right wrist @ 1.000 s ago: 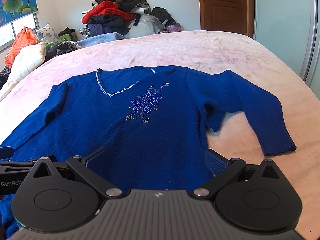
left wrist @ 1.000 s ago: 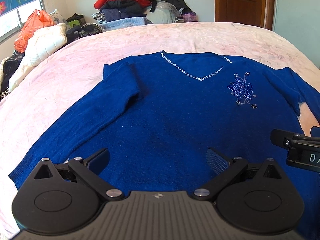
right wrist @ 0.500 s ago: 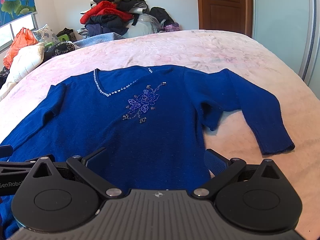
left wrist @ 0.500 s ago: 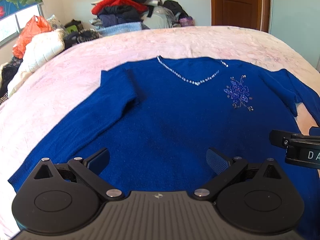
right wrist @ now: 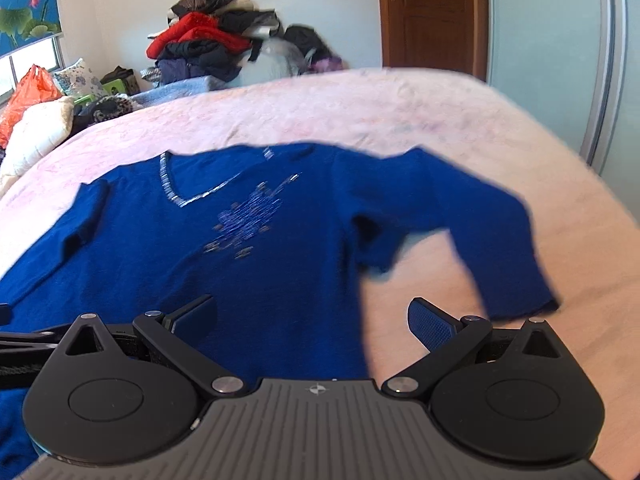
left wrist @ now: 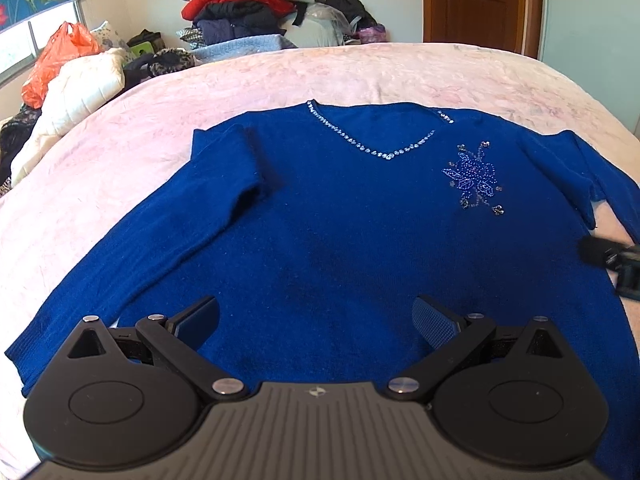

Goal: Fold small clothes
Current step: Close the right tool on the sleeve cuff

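Note:
A dark blue long-sleeved sweater (left wrist: 340,220) lies flat, face up, on the pink bed, with a rhinestone V-neck and a beaded flower (left wrist: 474,178) on the chest. My left gripper (left wrist: 316,320) is open and empty above the sweater's hem. My right gripper (right wrist: 312,320) is open and empty above the hem's right side; it also shows blurred at the right edge of the left wrist view (left wrist: 612,258). The sweater (right wrist: 240,248) is blurred in the right wrist view. Its right sleeve (right wrist: 504,240) lies bent on the bed and its left sleeve (left wrist: 132,256) stretches toward me.
The pink bedspread (left wrist: 380,72) extends far behind and to both sides. A pile of clothes (left wrist: 248,12) sits against the far wall. An orange bag (left wrist: 56,60) and a white quilt (left wrist: 76,96) lie at the left. A brown door (left wrist: 480,0) stands at the back right.
Both grippers have stayed open. The right gripper has swung to the right and its view is now motion-blurred. The left gripper has tilted and the sweater sits slightly lower in its view.

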{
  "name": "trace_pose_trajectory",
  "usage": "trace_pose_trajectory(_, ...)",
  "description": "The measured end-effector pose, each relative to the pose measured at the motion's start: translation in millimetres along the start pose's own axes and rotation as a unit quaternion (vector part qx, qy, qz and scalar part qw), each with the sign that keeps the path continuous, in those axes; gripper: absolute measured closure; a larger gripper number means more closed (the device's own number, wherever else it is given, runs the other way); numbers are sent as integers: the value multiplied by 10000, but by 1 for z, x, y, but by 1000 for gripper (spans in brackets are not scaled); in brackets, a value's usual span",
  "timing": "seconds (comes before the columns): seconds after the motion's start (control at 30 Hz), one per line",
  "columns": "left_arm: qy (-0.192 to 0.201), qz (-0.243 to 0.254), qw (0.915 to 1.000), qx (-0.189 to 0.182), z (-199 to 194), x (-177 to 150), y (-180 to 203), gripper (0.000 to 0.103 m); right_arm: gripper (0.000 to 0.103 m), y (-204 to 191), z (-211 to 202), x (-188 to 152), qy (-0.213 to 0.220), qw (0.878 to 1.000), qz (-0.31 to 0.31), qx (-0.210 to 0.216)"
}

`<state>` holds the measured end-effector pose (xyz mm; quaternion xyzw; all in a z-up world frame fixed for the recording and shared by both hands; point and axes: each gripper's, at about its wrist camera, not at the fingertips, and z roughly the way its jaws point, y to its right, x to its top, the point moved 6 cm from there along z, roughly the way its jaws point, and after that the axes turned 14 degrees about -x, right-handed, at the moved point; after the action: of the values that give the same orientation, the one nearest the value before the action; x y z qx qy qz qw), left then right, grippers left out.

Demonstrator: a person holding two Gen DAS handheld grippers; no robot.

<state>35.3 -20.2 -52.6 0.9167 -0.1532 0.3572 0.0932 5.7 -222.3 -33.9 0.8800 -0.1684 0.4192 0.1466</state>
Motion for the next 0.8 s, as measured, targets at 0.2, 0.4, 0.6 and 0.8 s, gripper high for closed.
trace_pose_trajectory(0.2,-94,255,9996,94,8,-1,8,0,2,60,6,2,997,9873,-646,-1051)
trace_pose_trajectory(0.4,-229,399,9989,74,17,-2,15,0,19,91,36,-3,690,9914,-902,-644)
trace_pose_trajectory(0.6,-292,405,9986,158,21,-1,12,0,31,78,55,-15,301,9930,-1093,-344)
trace_pose_trajectory(0.8,-351,404,9982,260,25,1,11,0,51,91,65,-13,216,9975,-632,-235)
